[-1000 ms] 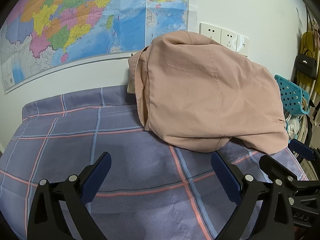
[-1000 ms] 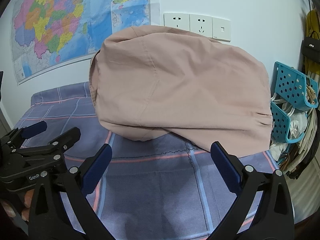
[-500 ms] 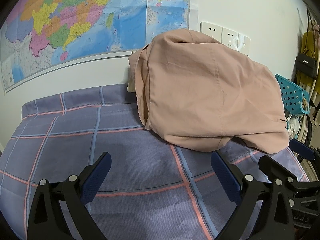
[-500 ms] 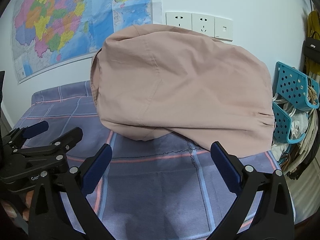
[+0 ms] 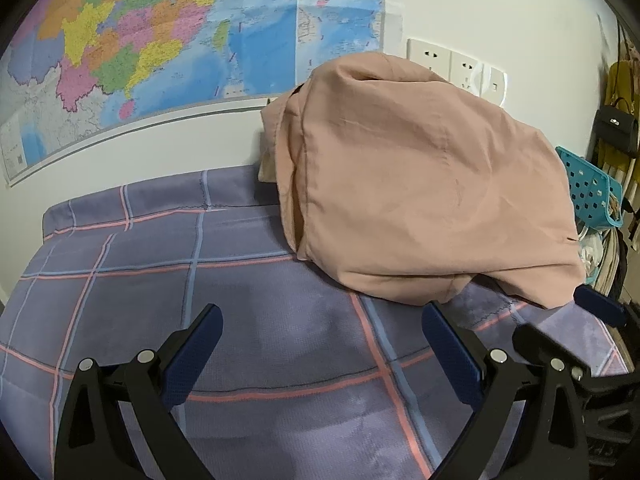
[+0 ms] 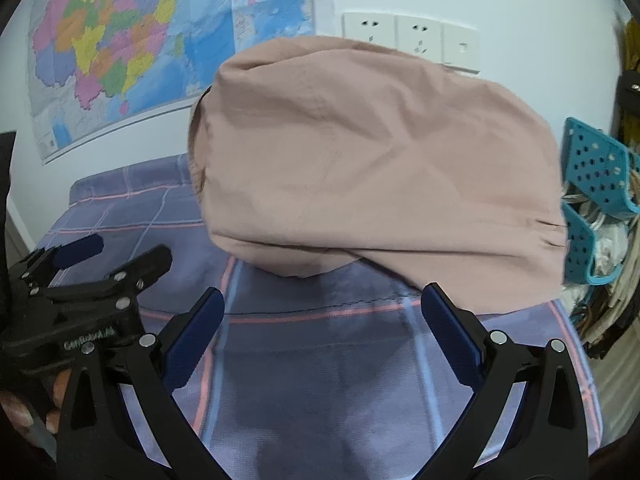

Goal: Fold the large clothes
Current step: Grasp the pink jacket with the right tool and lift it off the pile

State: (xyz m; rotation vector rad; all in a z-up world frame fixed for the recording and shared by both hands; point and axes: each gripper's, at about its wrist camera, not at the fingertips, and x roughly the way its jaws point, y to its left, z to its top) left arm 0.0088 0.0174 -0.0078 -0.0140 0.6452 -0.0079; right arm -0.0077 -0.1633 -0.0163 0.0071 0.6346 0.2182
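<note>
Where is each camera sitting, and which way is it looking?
Left wrist view: sits on the left gripper, looking forward over the plaid bed cover at the pink garment and wall map; its open jaws show, with the right gripper at the right edge.
Right wrist view: sits on the right gripper, facing the same way; its open jaws show, and the left gripper and fingers at the left.
Shared: the garment, bed cover, map, wall sockets and blue basket.

A large dusty-pink garment (image 5: 424,200) lies bunched in a rounded heap on the plaid bedsheet (image 5: 240,280), against the wall. Its lower hem sags forward onto the sheet, seams showing along its left side.
</note>
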